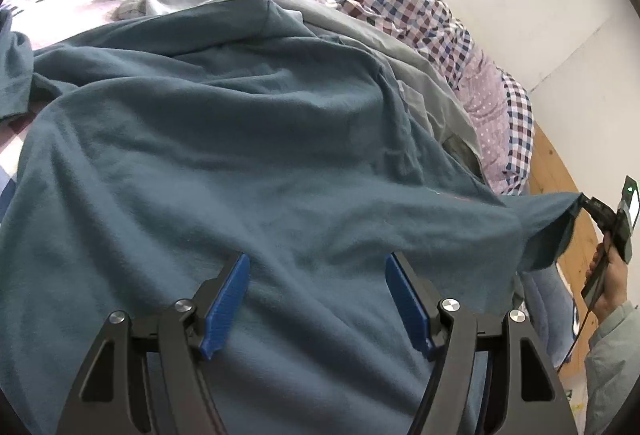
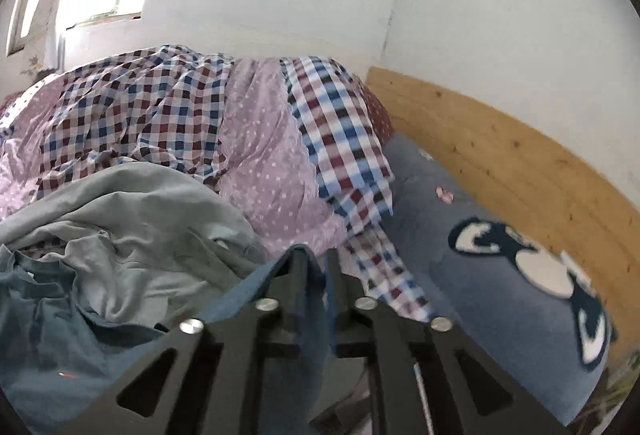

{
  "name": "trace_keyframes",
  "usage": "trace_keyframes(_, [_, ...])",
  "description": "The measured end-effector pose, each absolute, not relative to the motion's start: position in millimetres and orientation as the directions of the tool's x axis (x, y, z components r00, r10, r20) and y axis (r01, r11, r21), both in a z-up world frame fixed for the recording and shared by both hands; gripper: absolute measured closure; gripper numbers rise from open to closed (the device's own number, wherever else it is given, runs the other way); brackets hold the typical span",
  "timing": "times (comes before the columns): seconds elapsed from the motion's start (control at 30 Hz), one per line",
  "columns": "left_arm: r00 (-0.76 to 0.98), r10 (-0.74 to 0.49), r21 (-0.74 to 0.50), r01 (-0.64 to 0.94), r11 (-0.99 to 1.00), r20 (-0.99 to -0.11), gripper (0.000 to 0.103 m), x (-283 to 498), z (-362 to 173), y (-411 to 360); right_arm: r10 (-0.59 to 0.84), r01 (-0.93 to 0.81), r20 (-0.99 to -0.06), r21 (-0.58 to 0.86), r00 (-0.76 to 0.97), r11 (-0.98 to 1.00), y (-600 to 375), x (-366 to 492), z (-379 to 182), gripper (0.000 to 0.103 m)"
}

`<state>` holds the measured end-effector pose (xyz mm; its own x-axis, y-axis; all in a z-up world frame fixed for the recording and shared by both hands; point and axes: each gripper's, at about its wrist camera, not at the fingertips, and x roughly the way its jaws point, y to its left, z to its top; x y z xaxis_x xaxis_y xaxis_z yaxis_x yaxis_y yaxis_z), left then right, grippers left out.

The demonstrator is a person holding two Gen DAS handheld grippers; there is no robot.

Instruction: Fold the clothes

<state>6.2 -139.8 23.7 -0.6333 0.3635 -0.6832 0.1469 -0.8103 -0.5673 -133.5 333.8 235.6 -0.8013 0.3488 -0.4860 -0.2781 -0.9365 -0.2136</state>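
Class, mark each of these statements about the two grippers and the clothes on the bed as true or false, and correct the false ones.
1. The left gripper is open above the teal shirt. True.
2. The right gripper holds nothing. False: it is shut on an edge of the teal shirt.
3. A grey garment lies partly under the teal shirt. True.
4. The quilt is plain white. False: it is checked and dotted, in purple, blue and maroon.
5. The teal shirt is neatly folded. False: it is spread out and wrinkled.
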Motion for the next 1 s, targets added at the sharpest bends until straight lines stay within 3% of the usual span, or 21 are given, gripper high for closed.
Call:
trace_keyframes(0.07, [-0.628,0.362,-0.555,0.137,-0.820,-0.689,0.029,6,24,-136,0.349,-0.279,-0.497,-0.213,-0.795,-0.937,330,-126,224,0.042])
trace_keyframes(0.1, [-0.624,0.362,-0.550,0.132,-0.824,-0.692,0.029,6,23,-134,0.328,-0.255,-0.506,-0.209,-0.798,-0.944,326,-117,215,0.039])
trace_keyframes(0.43, [-0.604,0.355,-0.493,0.074,-0.867,-0.714,0.029,10,27,-120,-0.037,0.037,-0.767,0.017,-0.640,-0.999,298,-36,110,0.039])
trace_keyframes(0.53, [-0.601,0.355,-0.495,0.078,-0.865,-0.716,0.029,12,26,-121,-0.152,0.114,-0.825,0.106,-0.544,-0.988,291,-13,77,0.047])
trace_keyframes(0.6, [-0.600,0.355,-0.495,0.079,-0.865,-0.716,0.029,13,25,-122,-0.226,0.159,-0.852,0.170,-0.472,-0.973,286,2,55,0.058])
trace_keyframes(0.73, [-0.601,0.345,-0.475,0.065,-0.878,-0.721,0.029,16,25,-119,-0.191,0.151,-0.878,0.138,-0.439,-0.979,285,6,37,0.067])
trace_keyframes(0.77, [-0.601,0.343,-0.470,0.062,-0.880,-0.722,0.029,16,25,-119,-0.180,0.152,-0.882,0.125,-0.436,-0.981,284,6,35,0.075])
trace_keyframes(0.8, [-0.601,0.341,-0.465,0.059,-0.883,-0.723,0.029,16,25,-119,-0.172,0.159,-0.884,0.113,-0.434,-0.981,283,6,35,0.098])
trace_keyframes(1.0, [-0.602,0.336,-0.457,0.055,-0.888,-0.725,0.029,15,26,-120,-0.023,0.162,-0.869,-0.066,-0.494,-0.985,284,2,57,0.102])
